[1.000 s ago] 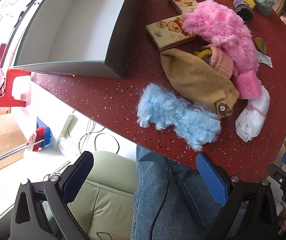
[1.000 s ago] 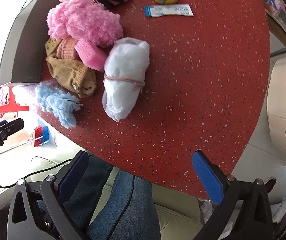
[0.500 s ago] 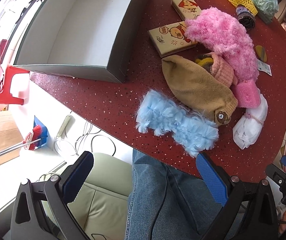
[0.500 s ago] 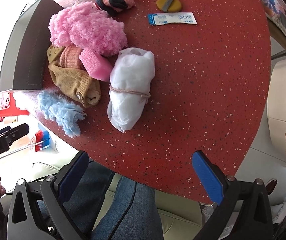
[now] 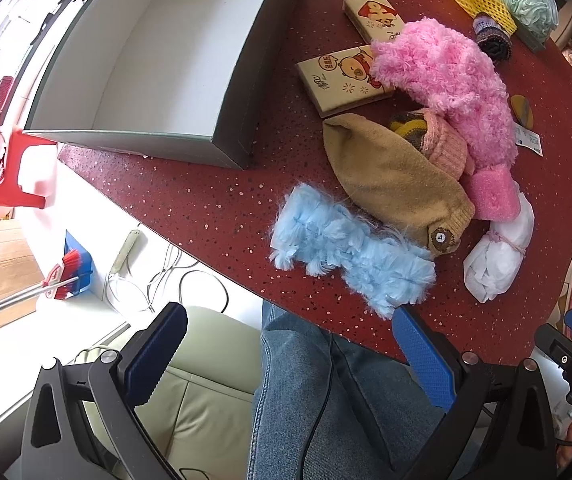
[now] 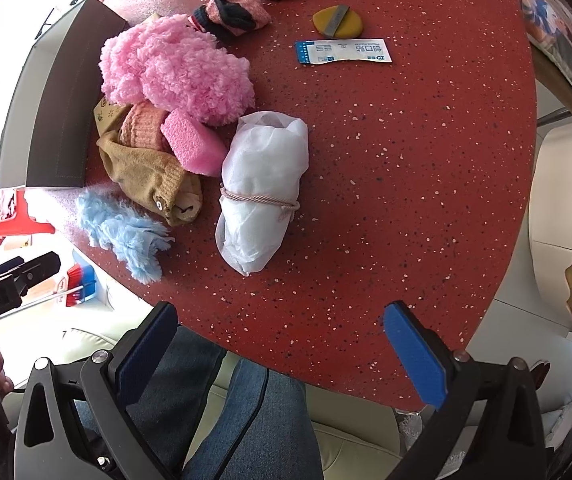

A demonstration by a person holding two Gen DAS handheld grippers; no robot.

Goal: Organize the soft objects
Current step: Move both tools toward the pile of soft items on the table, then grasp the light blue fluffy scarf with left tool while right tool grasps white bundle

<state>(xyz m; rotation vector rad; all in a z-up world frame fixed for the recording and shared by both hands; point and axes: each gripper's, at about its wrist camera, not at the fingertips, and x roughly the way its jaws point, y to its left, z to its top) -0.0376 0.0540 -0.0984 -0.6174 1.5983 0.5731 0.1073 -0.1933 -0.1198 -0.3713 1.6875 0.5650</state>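
1. The soft stuff is piled near the front edge of the red table — a fluffy blue piece, a tan knit hat, a pink fuzzy item, a pink sponge and a tied white bundle, mostly touching or overlapping.
2. The open box beside the pile looks empty, though its far end is cut off, so nothing seems to be sorted yet — pretty much everything is left.
3. The left gripper is held spread wide, nothing gripped, just short of the blue piece.
4. The right gripper is likewise spread and empty, hovering off the table edge.
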